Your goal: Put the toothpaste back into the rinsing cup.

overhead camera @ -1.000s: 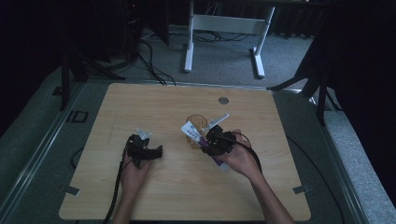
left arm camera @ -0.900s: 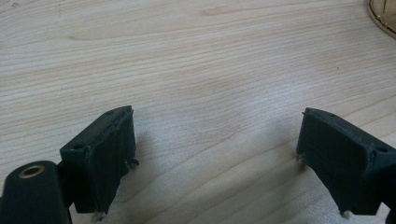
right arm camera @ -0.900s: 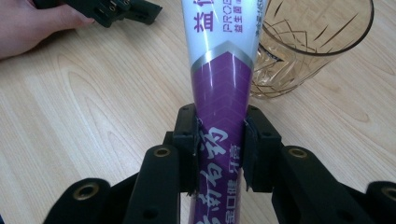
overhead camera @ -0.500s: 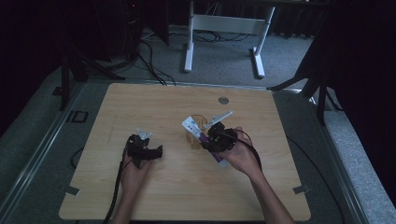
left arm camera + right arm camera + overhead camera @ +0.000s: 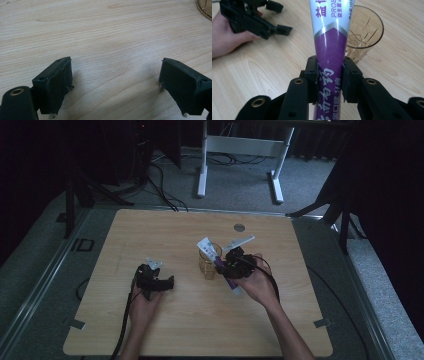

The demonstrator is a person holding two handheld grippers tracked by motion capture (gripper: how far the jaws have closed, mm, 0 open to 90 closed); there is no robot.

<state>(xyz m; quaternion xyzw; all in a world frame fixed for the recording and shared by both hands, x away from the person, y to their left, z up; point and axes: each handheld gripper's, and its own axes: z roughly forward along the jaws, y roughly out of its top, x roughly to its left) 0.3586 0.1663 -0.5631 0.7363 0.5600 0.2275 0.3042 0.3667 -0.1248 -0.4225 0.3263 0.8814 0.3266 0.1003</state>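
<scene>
My right tongs (image 5: 329, 72) are clamped on a toothpaste tube (image 5: 331, 32), the two jaws pressing its purple lower part from either side. The tube runs forward out of the tongs and widens into a white upper part printed with purple lettering. In the right gripper view that white end passes in front of the left rim of an amber cut glass (image 5: 364, 35) standing on the desk (image 5: 262, 72). From the high view the tube (image 5: 210, 251) slants up and to the left from the right tongs (image 5: 226, 265), with its white end over the glass (image 5: 209, 265); the picture is dim, and I cannot tell whether the tube touches the rim or hangs just above it.

My left tongs (image 5: 115, 82) are spread wide, with bare wood grain between the jaws and nothing held. They sit low over the desk, and a sliver of the glass's base (image 5: 205, 10) shows at the top right corner of the left gripper view. From above, the left tongs (image 5: 167, 282) lie well to the left of the glass, in my left hand (image 5: 142, 302). My right hand (image 5: 257, 282) holds its gripper just right of the glass.
</scene>
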